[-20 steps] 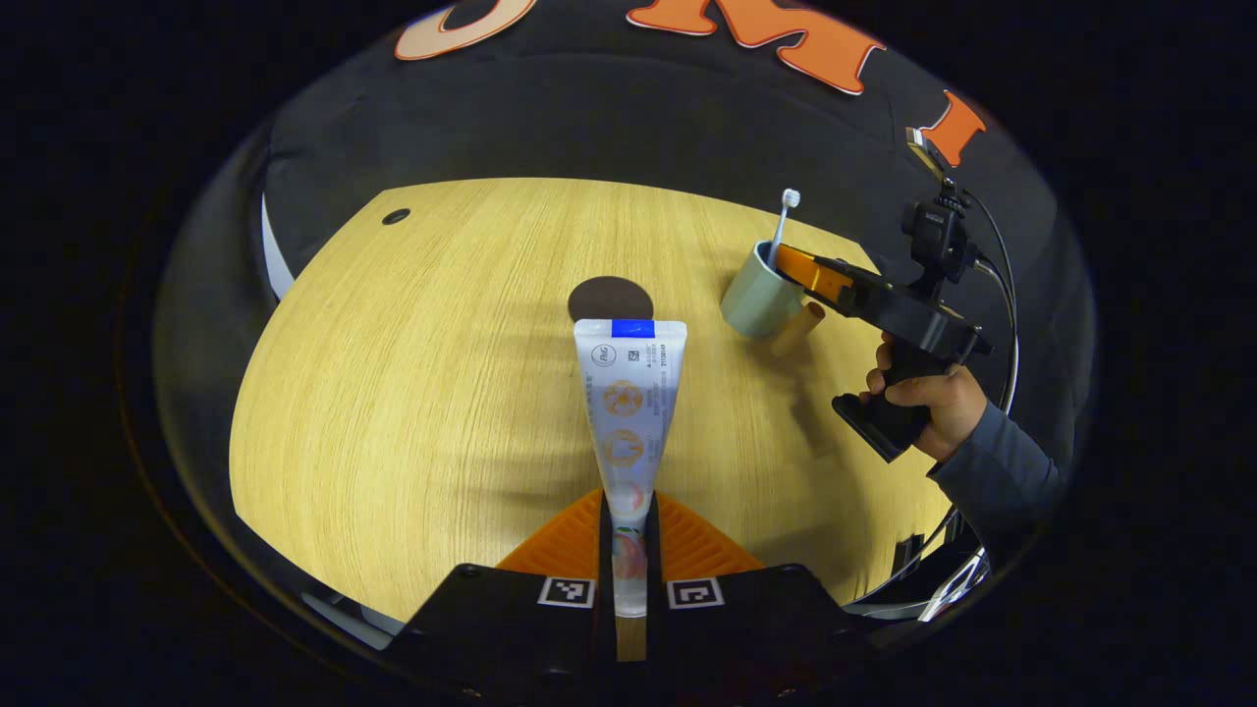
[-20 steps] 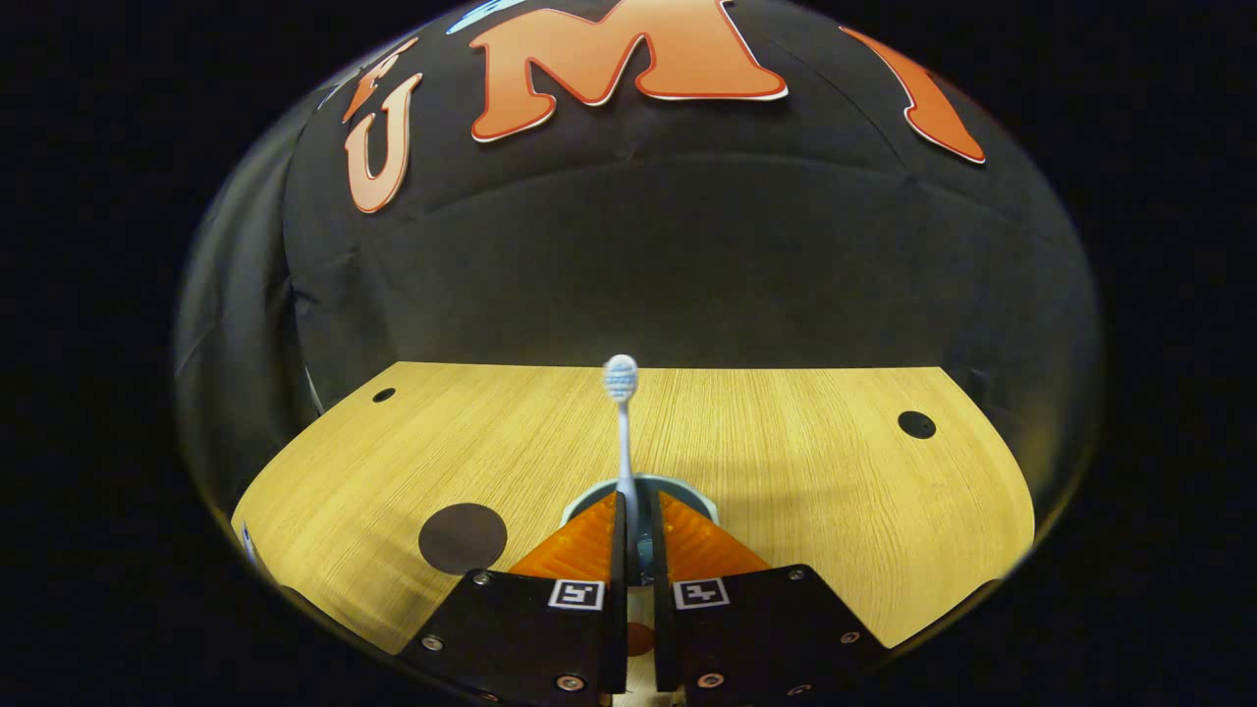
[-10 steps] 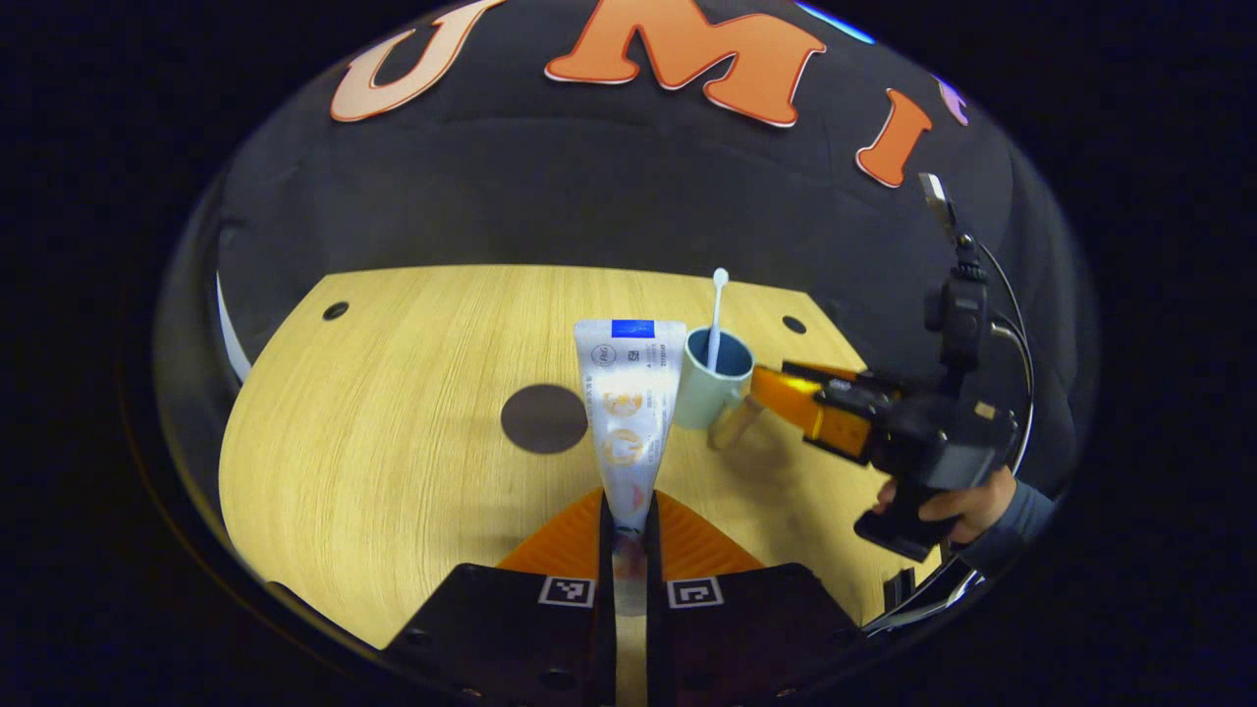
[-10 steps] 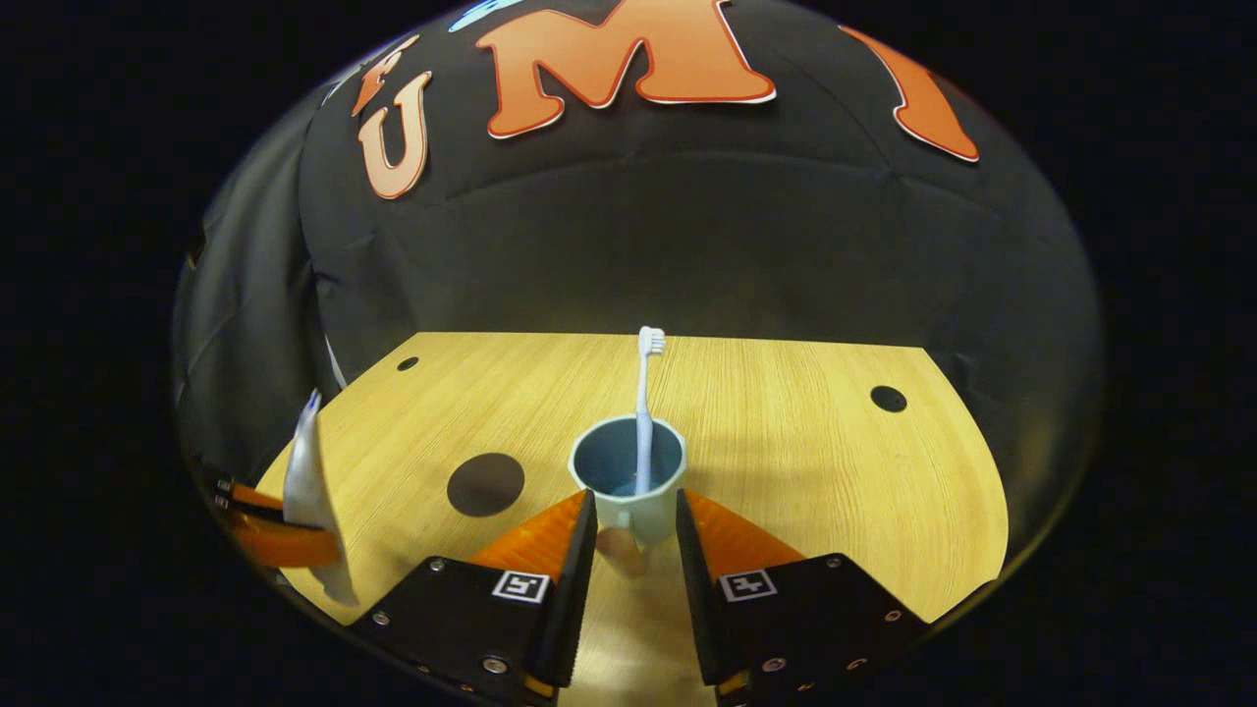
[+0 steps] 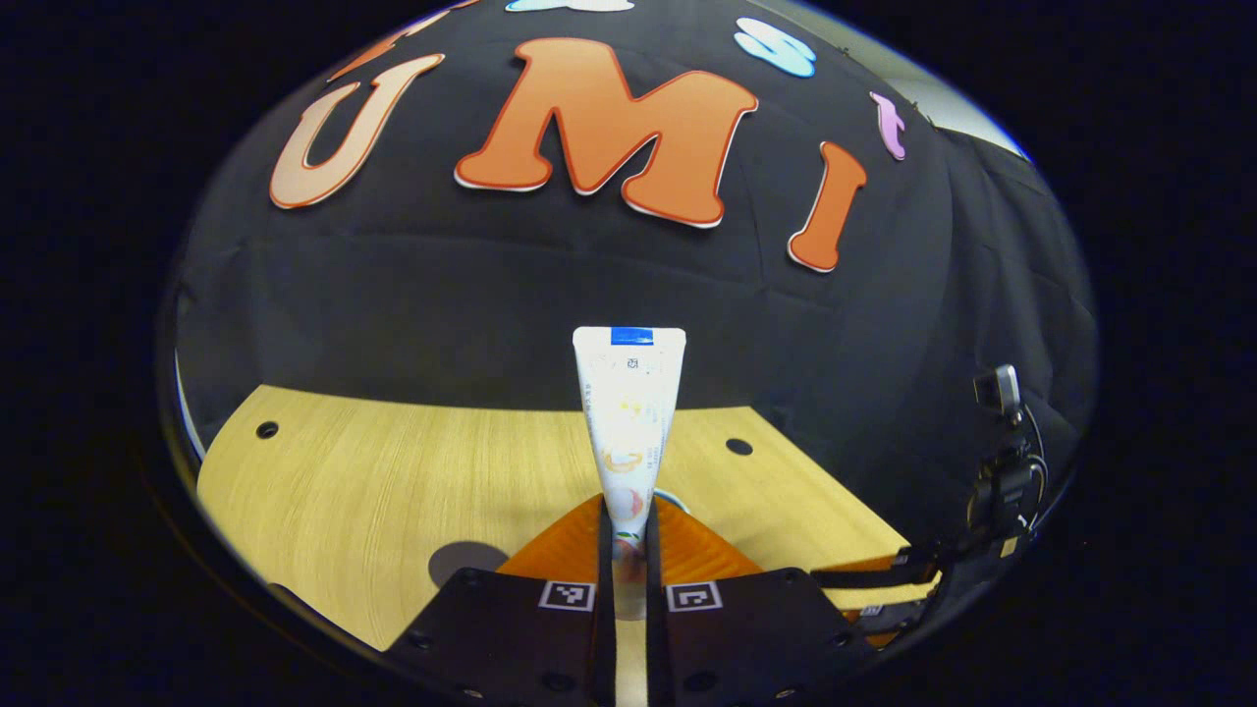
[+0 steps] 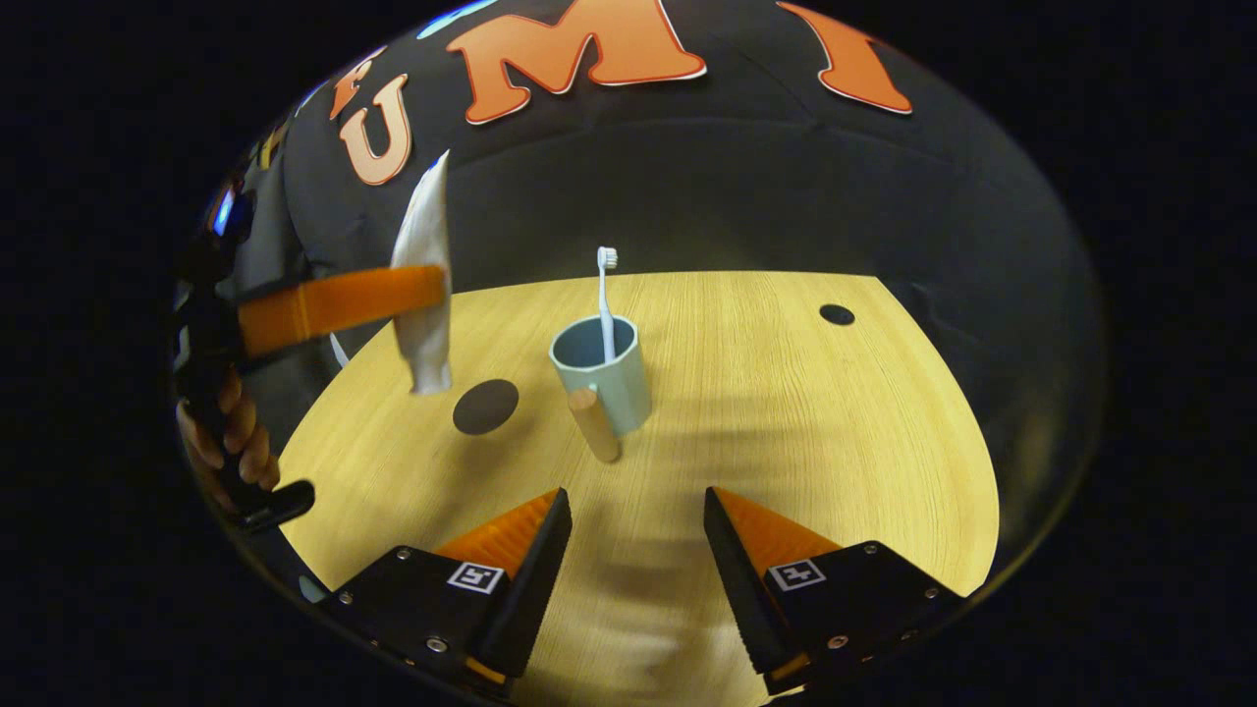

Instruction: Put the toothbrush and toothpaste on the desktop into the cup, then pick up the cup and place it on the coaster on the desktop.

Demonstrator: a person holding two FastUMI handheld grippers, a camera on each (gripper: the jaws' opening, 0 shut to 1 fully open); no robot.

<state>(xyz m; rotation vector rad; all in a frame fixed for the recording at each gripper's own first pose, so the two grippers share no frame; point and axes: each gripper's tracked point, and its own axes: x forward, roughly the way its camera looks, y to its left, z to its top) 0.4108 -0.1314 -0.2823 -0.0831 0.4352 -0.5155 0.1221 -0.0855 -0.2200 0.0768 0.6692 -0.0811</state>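
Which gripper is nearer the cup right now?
Hard to call; probably left. The left gripper holds the toothpaste raised beside the cup; the right gripper hangs open, backed off.

cup pale green | toothbrush white | coaster dark brown

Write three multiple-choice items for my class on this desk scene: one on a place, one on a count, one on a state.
1. Where is the white toothbrush?
A. flat on the desk
B. standing in the pale green cup
C. on the dark round coaster

2. How many things stand in the cup?
A. one
B. two
C. none

3. What is the state of the right gripper?
A. shut on the cup
B. shut on the toothbrush
C. open

Answers:
1 B, its handle rises from inside the cup.
2 A, the white toothpaste tube is clamped in the left gripper, held up off the wooden desk.
3 C, its fingers stand wide apart, short of the cup.
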